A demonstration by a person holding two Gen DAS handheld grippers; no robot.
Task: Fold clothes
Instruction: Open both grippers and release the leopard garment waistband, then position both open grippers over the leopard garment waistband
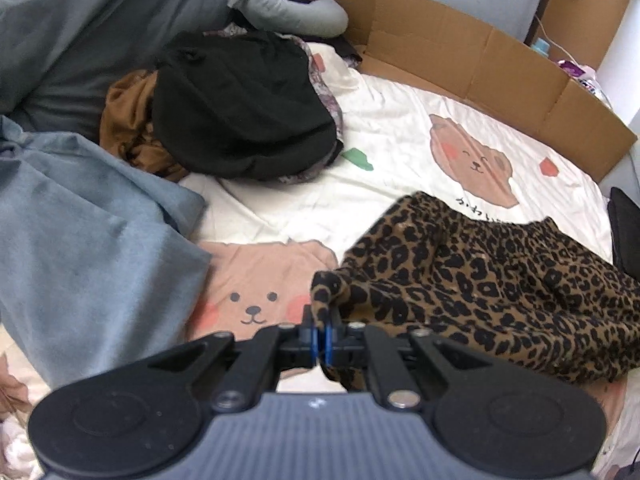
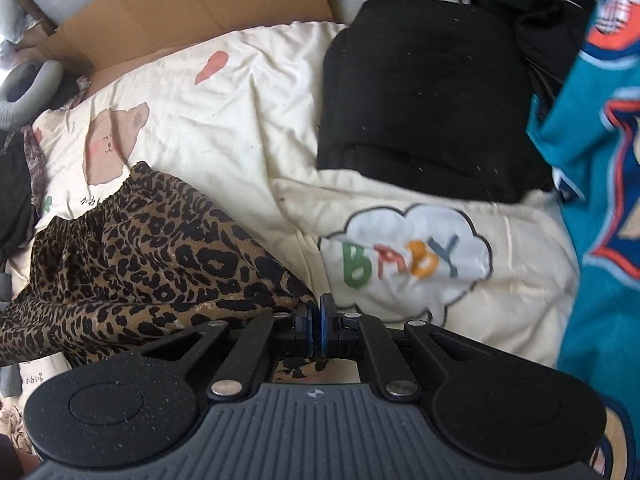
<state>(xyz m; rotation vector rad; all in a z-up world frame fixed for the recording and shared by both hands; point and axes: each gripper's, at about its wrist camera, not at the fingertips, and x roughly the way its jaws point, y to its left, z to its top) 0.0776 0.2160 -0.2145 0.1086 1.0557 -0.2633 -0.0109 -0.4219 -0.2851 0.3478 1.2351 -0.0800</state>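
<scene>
A leopard-print garment (image 1: 480, 288) with an elastic waistband lies on a cream bedsheet (image 1: 392, 128) printed with bears. My left gripper (image 1: 322, 320) is shut on one corner of it, low in the left wrist view. My right gripper (image 2: 316, 316) is shut on another edge of the same leopard-print garment (image 2: 132, 248), which spreads to the left in the right wrist view. The cloth hangs slack between the two grippers and partly rests on the bedsheet (image 2: 240, 120).
A pile with a black garment (image 1: 240, 108) and brown cloth (image 1: 128, 128) lies at the back left, next to grey-blue fabric (image 1: 80, 240). A flattened cardboard box (image 1: 480, 64) edges the bed. A folded black garment (image 2: 424, 96) and a teal jersey (image 2: 600, 200) lie to the right.
</scene>
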